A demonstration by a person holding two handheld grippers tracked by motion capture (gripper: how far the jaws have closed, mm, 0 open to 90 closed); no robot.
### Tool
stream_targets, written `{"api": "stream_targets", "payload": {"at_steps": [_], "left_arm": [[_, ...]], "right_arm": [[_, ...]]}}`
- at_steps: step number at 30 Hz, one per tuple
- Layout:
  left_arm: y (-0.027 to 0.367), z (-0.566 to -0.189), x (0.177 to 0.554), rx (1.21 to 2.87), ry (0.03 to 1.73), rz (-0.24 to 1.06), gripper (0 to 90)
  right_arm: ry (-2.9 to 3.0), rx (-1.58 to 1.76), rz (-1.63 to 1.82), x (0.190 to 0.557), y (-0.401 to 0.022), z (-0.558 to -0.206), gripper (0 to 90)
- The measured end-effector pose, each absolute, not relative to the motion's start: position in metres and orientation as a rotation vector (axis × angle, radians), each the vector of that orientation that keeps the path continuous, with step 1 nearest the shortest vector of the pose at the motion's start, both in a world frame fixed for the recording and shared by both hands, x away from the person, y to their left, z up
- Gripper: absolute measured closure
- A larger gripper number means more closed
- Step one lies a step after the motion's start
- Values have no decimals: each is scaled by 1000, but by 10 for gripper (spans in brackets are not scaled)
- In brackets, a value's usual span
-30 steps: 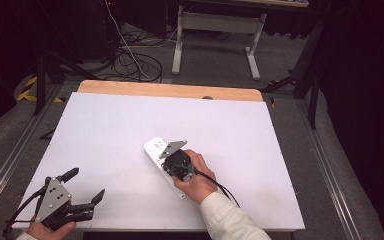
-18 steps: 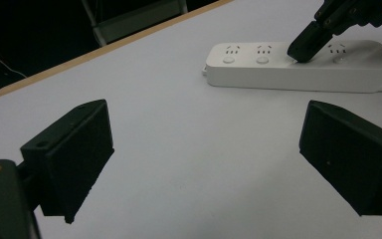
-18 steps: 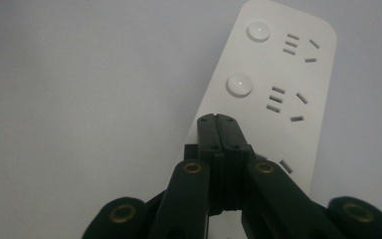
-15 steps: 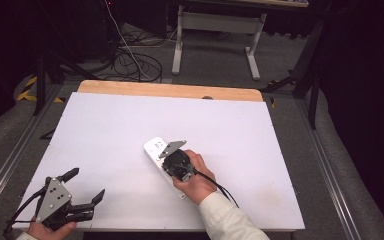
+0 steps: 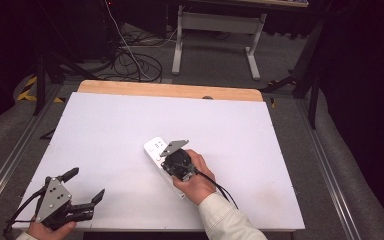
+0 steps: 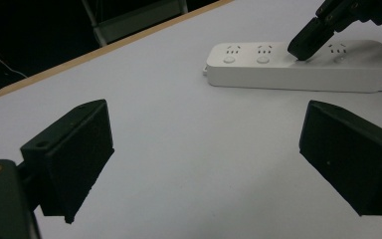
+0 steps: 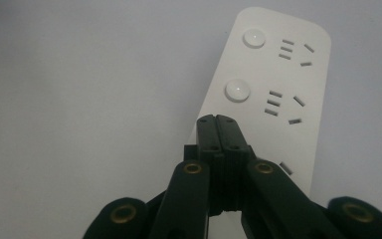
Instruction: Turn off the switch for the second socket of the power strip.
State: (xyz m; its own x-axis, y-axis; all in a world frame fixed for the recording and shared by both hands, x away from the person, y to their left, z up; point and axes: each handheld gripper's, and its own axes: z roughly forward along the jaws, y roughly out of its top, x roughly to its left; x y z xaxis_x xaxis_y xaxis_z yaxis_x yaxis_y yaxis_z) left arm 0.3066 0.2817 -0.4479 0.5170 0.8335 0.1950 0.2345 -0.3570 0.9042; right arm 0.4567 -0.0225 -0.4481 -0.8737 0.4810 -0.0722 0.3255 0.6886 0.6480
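A white power strip (image 5: 154, 147) lies slantwise near the middle of the white table (image 5: 260, 135). My right gripper (image 5: 172, 161) is shut and points down at it, a hand wrapped around its body. In the right gripper view the joined tips (image 7: 216, 120) rest on the strip (image 7: 278, 74) just below two round buttons (image 7: 238, 90). The left gripper view has that tip (image 6: 298, 50) touching the strip's (image 6: 278, 74) top between sockets. My left gripper (image 5: 86, 185) is held near the front left corner, jaws wide open (image 6: 204, 129) with nothing between them.
A wooden strip (image 5: 170, 90) borders the table's far edge. Metal rails (image 5: 10, 160) run along both sides. On the floor behind are coiled cables (image 5: 130, 57) and a white desk frame (image 5: 215, 30). A black cable (image 5: 222, 191) trails from the right gripper.
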Motion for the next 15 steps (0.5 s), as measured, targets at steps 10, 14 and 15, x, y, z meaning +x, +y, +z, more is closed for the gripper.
{"api": "stream_targets", "payload": {"at_steps": [10,14,15], "left_arm": [[281,-448,307,1864,884,840,74],[281,-448,307,1865,883,839,74],[281,-448,307,1865,882,843,74]], "right_arm": [[2624,625,1011,451,-26,-434,900],[2607,619,1052,449,-31,-426,900],[2603,616,1069,449,-32,-424,900]]}}
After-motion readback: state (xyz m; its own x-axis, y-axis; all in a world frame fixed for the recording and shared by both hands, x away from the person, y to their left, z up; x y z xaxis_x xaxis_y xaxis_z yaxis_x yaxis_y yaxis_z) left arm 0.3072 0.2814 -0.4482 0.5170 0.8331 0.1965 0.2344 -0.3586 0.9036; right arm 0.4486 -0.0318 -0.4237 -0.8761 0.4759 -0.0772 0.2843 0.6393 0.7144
